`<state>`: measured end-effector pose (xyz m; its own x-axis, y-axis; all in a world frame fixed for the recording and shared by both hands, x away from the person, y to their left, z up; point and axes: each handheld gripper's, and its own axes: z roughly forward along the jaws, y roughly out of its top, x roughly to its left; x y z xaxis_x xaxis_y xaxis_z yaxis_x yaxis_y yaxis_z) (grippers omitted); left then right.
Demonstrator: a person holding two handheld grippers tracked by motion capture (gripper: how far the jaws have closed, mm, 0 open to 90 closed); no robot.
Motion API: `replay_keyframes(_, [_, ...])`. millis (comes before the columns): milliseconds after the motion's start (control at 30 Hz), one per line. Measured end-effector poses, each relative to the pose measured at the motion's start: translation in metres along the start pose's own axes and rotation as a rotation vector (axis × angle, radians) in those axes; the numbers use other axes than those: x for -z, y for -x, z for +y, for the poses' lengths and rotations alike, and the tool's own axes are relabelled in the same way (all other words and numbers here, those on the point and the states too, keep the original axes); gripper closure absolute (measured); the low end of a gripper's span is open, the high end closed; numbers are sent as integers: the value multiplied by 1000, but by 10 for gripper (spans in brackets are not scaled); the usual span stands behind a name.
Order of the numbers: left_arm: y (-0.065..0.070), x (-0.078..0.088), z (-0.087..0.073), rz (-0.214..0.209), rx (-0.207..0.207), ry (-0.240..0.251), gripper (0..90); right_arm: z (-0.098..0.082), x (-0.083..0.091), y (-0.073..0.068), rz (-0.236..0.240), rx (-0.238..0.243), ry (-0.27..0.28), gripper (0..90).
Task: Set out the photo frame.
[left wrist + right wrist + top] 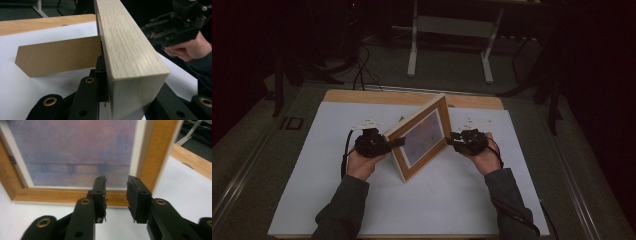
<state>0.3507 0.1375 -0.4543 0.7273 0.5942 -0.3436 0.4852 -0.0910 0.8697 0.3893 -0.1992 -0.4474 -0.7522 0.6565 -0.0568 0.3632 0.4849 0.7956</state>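
From above, the picture frame (422,136) stands tilted on the white sheet (452,200), wide bare sheet in front. Left gripper (125,100) pinches the frame's (130,55) wooden edge beside its cardboard stand (60,57). Right gripper (116,192) gapes empty before the hazy painting (75,152); no writing legible.

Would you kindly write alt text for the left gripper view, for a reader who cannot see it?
A pale wooden picture frame stands on edge between the left tool's two black jaws, over a white table cover. Its brown cardboard stand sticks out behind on the left; at upper right a hand holds the other tool.
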Motion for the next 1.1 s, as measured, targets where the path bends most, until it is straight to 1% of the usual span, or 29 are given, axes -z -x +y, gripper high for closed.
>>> replay_keyframes(100, [-1, 0, 0, -10, 7, -1, 749, 1, 4, 6, -9, -18, 17, 608])
replay_keyframes(200, [-3, 1, 0, -27, 17, 1, 750, 1, 8, 14, -20, -51, 36, 557])
replay_keyframes(267, [-4, 1, 0, -29, 18, 0, 750, 1, 9, 20, -29, -66, 46, 527])
replay_keyframes(367, [-5, 1, -1, -40, 19, 0, 750, 0, 9, 26, -34, -82, 43, 506])
replay_keyframes(467, [-5, 1, -1, -56, 13, -3, 751, 0, 8, 29, -39, -84, 38, 489])
replay_keyframes(567, [-5, 1, -1, -59, 14, -3, 752, 0, 8, 32, -42, -92, 35, 482])
replay_keyframes(667, [1, 1, -3, 3, 12, 13, 756, 1, 6, 36, -48, -96, 30, 483])
replay_keyframes(700, [3, 1, -3, 15, 13, 19, 757, 1, 6, 37, -51, -98, 29, 482])
replay_keyframes(767, [4, 1, -4, 15, 17, 24, 758, 2, 5, 38, -52, -99, 28, 483])
replay_keyframes(833, [7, 1, -6, 36, 15, 35, 759, 3, 4, 40, -52, -99, 27, 482])
replay_keyframes(867, [8, 1, -7, 51, 10, 33, 759, 3, 4, 40, -53, -101, 26, 483])
replay_keyframes(900, [11, 2, -8, 75, 8, 31, 759, 4, 3, 42, -56, -106, 25, 482])
replay_keyframes(933, [11, 2, -8, 75, 8, 31, 757, 4, 3, 42, -56, -106, 25, 482])
replay_keyframes(967, [13, 3, -11, 95, 10, 29, 747, 5, 2, 44, -59, -107, 23, 482])
replay_keyframes(1000, [13, 3, -11, 95, 10, 29, 739, 6, 2, 44, -61, -102, 20, 482])
replay_keyframes(1067, [16, 5, -14, 117, 6, 32, 723, 8, 0, 45, -65, -97, 12, 482])
replay_keyframes(1100, [17, 5, -14, 120, 1, 33, 723, 8, 0, 45, -65, -97, 12, 482])
